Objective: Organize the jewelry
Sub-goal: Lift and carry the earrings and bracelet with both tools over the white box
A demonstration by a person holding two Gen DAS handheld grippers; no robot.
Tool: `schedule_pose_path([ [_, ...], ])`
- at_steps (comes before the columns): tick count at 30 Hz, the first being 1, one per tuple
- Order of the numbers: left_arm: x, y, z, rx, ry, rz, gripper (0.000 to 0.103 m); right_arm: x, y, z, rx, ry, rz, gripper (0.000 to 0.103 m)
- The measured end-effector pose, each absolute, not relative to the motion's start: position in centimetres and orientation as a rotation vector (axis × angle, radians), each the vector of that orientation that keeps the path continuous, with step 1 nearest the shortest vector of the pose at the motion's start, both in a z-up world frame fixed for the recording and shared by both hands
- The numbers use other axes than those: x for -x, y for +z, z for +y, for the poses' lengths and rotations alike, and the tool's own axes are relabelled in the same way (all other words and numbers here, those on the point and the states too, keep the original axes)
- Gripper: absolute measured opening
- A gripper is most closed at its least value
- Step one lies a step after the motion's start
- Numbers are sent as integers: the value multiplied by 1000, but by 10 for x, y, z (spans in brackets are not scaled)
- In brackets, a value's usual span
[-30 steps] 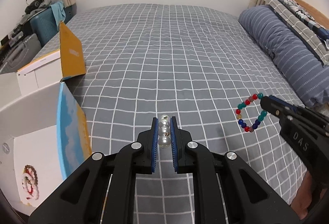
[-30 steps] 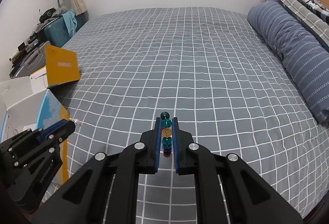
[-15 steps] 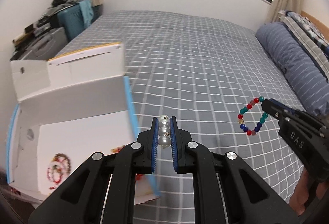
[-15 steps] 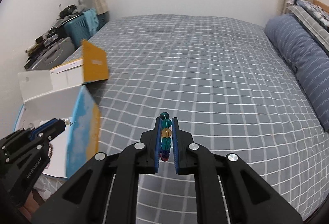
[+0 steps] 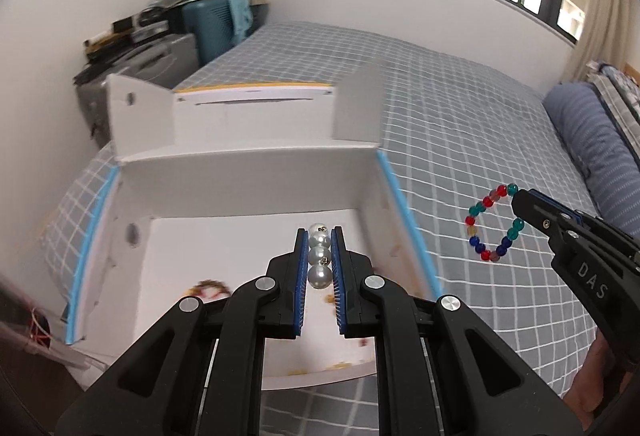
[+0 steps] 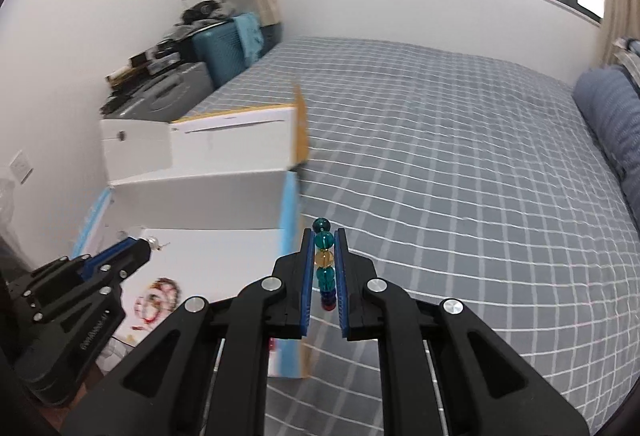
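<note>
At the lower centre of the left wrist view, the left gripper point(image 5: 319, 256), a black two-finger tool with blue ribbed pads, is pinched narrow on a strand of round, glossy silver-white pearl beads point(image 5: 319, 255). Four pearls show in a line between the pads, the top one poking just past the fingertips, with a small gold-coloured fitting between two of them. The pearls hang over the white interior of an open white cardboard box with light-blue edges point(image 5: 394, 203), which fills the middle and left of that frame and sits on the grey bedspread with a white grid pattern point(image 5: 460, 123). On the box floor, at the lower left beside the gripper, lies a blurred red-and-gold coiled piece of jewelry point(image 5: 207, 288); its type cannot be told.

At the right of the same frame, the right gripper point(image 5: 517, 200) reaches in from the lower right, clamping a bracelet of translucent round beads in teal, red, blue and amber point(image 5: 490, 224). The loop hangs open in the air over the bedspread, to the right of the box and clear of it.

In the right wrist view, the right gripper point(image 6: 323, 260) sits at the lower centre, closed narrowly on the bracelet point(image 6: 324, 262), seen edge-on as a column of teal, amber, blue and red beads. The box point(image 6: 200, 195) lies at the left, with the left gripper point(image 6: 146, 246) over its floor.
</note>
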State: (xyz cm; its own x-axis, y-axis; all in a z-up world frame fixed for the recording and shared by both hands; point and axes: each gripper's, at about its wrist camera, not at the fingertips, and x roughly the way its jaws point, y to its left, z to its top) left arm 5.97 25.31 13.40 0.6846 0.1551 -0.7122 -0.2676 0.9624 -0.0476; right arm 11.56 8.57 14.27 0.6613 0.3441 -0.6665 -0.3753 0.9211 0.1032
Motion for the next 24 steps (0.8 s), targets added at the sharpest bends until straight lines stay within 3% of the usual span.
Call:
schedule_pose_path([
  [9,-37,122,314,188,322,800,11,-105,122,168,94,499,768,9],
  [24,-51,50,366,217,358,924,11,-127,54,225,138,490,918,9],
])
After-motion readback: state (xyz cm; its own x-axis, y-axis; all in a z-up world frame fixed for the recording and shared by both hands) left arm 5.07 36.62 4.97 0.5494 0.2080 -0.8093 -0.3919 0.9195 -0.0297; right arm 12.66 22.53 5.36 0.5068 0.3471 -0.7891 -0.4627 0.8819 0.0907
